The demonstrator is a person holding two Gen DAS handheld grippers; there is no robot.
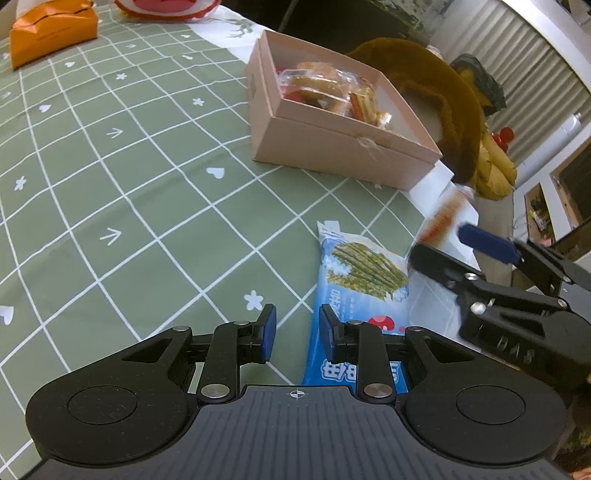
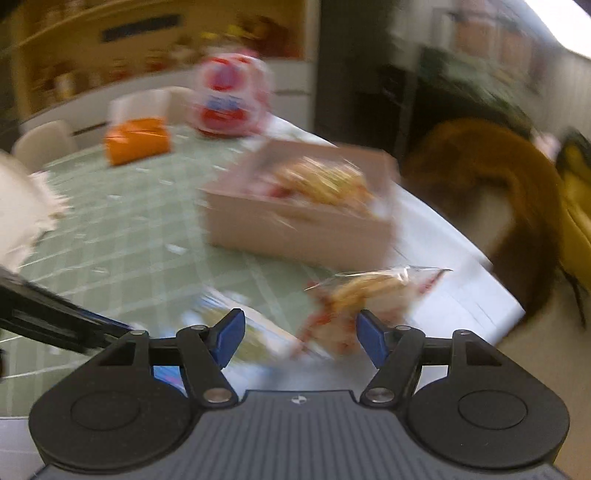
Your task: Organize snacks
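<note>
Blurred checked tablecloth point(image 2: 110, 236); left tongs point(image 1: 293, 334) pressed together, right tongs point(image 2: 299, 338) spread.

The left gripper point(image 1: 294, 334) hangs over the green checked desk point(image 1: 129, 166), its jaws closed to a narrow gap with nothing between them. A blue snack packet point(image 1: 360, 280) lies flat just beside the right pad. Further back stands an open pink box point(image 1: 332, 147) with wrapped snacks point(image 1: 325, 90) inside. The right gripper point(image 1: 448, 242) reaches in at the desk's edge, a blurred orange packet point(image 1: 441, 218) between its parted jaws. An orange pack point(image 1: 51, 31) sits far left.
</note>
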